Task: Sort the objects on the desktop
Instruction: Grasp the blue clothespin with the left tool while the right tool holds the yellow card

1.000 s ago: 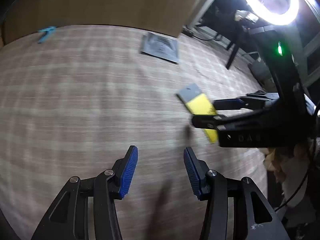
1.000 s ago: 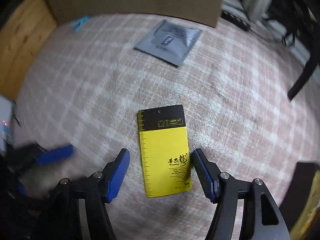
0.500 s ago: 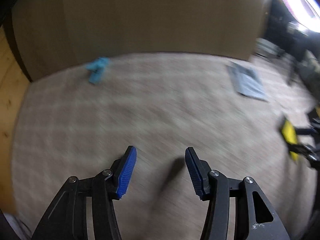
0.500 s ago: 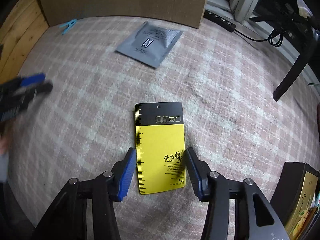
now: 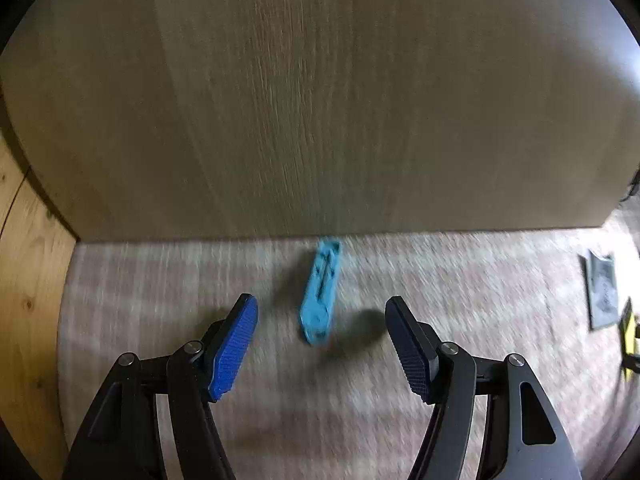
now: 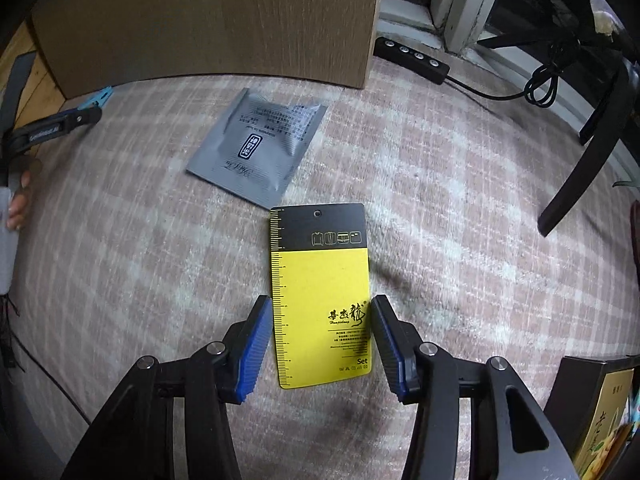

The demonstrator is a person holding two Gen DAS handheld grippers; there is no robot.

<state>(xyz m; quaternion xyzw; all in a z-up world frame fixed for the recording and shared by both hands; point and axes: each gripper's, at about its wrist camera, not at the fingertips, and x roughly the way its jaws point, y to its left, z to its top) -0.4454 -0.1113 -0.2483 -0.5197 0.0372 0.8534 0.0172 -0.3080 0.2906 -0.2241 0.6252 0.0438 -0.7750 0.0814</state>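
Observation:
A light blue clip (image 5: 322,292) lies on the plaid cloth close to the foot of the wooden panel. My left gripper (image 5: 320,316) hovers over it, pointing steeply down. Its jaws are opening and the clip's near end sits in the gap, touched by neither pad. The right wrist view shows the clip (image 6: 100,96) at far left, with the left gripper (image 6: 78,118) beside it. My right gripper (image 6: 320,320) is shut on a yellow and black card (image 6: 320,280), its pads pressing the two long edges. The card casts a shadow on the cloth.
A grey foil pouch (image 6: 260,148) lies just beyond the card. The wooden panel (image 6: 208,20) closes the back and a pine wall (image 5: 28,320) the left. A power strip (image 6: 412,54), a chair leg (image 6: 580,160) and a yellow box (image 6: 600,420) stand to the right.
My left gripper swept left across the cloth to the blue clip and its jaws widened. My right gripper closed on the card and carried it nearer the grey pouch.

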